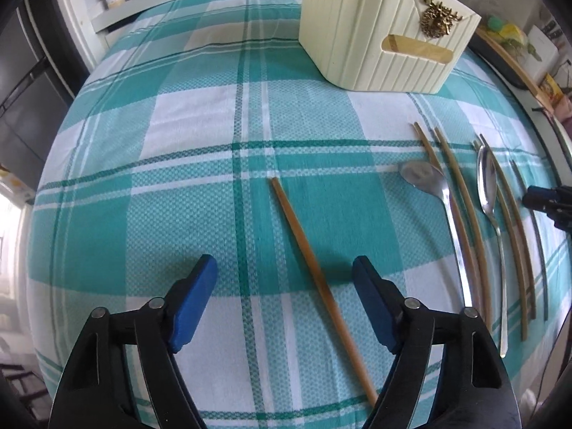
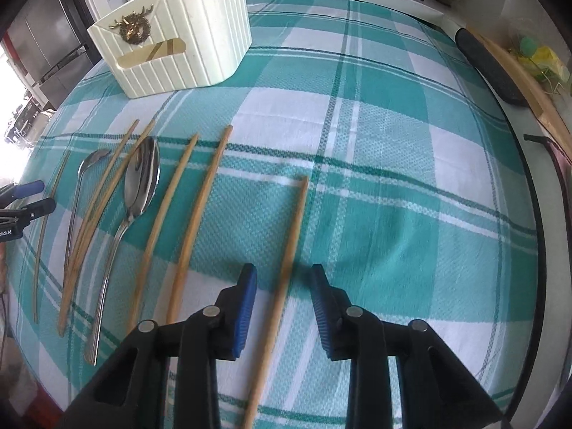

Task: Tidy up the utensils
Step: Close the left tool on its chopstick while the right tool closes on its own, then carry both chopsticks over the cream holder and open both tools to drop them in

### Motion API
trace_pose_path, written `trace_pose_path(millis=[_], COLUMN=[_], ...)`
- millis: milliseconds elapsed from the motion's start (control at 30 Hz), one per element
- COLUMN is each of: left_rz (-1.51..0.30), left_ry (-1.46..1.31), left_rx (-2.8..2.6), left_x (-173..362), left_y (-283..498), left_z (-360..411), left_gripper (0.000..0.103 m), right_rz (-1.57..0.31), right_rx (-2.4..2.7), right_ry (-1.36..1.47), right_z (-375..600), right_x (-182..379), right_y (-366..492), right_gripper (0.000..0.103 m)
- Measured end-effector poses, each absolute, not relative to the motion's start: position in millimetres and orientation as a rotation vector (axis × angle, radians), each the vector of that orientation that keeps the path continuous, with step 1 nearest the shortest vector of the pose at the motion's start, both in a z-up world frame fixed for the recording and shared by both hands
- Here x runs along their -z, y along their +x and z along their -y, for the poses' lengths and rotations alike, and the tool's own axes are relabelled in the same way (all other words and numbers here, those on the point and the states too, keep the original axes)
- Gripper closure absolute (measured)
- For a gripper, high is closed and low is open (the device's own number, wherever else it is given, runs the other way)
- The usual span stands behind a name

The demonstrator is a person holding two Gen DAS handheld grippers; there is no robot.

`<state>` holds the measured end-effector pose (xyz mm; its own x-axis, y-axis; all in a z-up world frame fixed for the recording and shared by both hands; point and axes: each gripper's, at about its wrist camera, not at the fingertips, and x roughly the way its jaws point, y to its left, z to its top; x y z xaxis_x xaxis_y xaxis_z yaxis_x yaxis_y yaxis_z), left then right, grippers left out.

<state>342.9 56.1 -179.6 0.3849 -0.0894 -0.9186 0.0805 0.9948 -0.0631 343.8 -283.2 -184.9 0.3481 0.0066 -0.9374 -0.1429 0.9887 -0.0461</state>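
Utensils lie on the counter's teal plaid cloth (image 2: 393,186), below the cream holder (image 2: 186,35). Two spoons (image 2: 141,178) and several chopsticks (image 2: 200,214) sit in a row. One chopstick (image 2: 289,250) lies between the right tongs' (image 2: 284,279) parted jaws, untouched. Left tongs (image 1: 286,271) gape wide over another chopstick (image 1: 307,268).

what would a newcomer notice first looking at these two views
The teal and white checked tablecloth fills both views, with a cream ribbed utensil holder bearing a gold stag ornament standing at its far side. Nearer lies a row of wooden chopsticks and metal spoons, and the open right gripper straddles one lone chopstick.
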Motion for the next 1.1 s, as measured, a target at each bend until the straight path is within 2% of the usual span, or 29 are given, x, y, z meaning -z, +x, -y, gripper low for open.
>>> trace_pose_path(millis=[100,167,200,233,267,433,833,1100], left_rz=[-1.185,-1.178,-1.174,-1.169,-1.169,-1.081,-0.734,-0.625], left_ry=[0.0,0.018,0.019,0.018,0.002,-0.086,-0.181,-0.192], left_rx=[0.089,0.08,0.081,0.08,0.094,0.131,0.288,0.344], left_x=[178,176,176,175,175,156,35,3], left_y=[360,367,369,371,372,361,276,252], left_z=[-54,-52,-51,-51,-52,-61,-74,-71], left_gripper=[0.041,0.068,0.075,0.093,0.097,0.1,0.1,0.1], right_rz=[-1.212,-1.212,-1.208,-1.205,-1.203,-1.094,-0.738,-0.589], right_rx=[-0.073,-0.046,-0.043,-0.044,-0.045,-0.088,-0.247,-0.275], right_ry=[-0.113,-0.108,-0.089,-0.066,-0.04,0.071,0.119,0.118], right_z=[279,279,281,283,285,296,299,288], right_x=[183,183,182,182,181,153,33,-4], right_y=[369,381,385,389,391,379,268,227], right_gripper=[0.075,0.096,0.097,0.097,0.098,0.098,0.098,0.098])
